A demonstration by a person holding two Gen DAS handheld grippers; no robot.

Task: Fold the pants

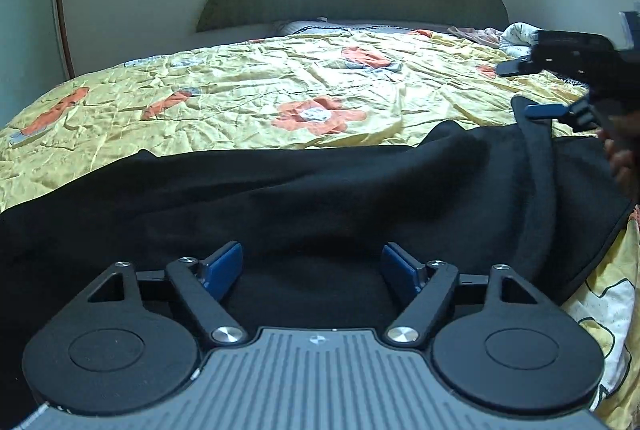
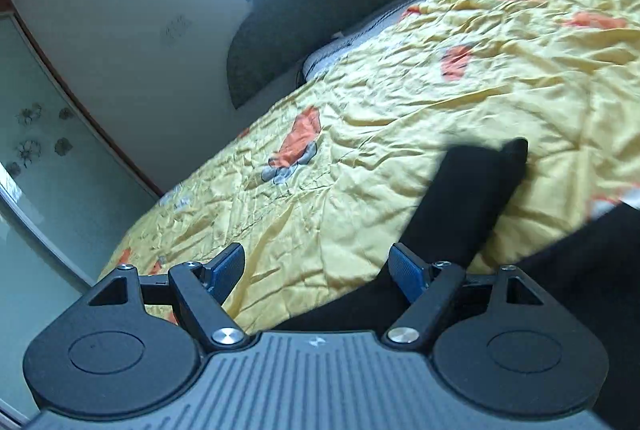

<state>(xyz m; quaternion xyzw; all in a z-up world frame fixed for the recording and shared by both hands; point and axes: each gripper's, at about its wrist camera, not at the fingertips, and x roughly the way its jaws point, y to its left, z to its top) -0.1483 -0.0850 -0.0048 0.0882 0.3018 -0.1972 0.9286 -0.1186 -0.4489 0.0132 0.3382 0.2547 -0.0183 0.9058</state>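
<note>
The black pants are spread across the bed, directly under the left tool, whose jaws are held apart and empty. The right tool, also spread, is seen with soft, matte cloth at 3 o'clock. The yellow floral quilt is crinkled; the pants' right end is blurred.

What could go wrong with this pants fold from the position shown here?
1. The left hand-held gripper is open low over the middle of the black pants; closing there would likely pinch a bunched lump rather than an edge.
2. The right hand-held gripper is open and tilted, with only a raised pants flap near one finger, so it may miss.
3. The yellow bedspread is wrinkled and may get caught along.
</note>
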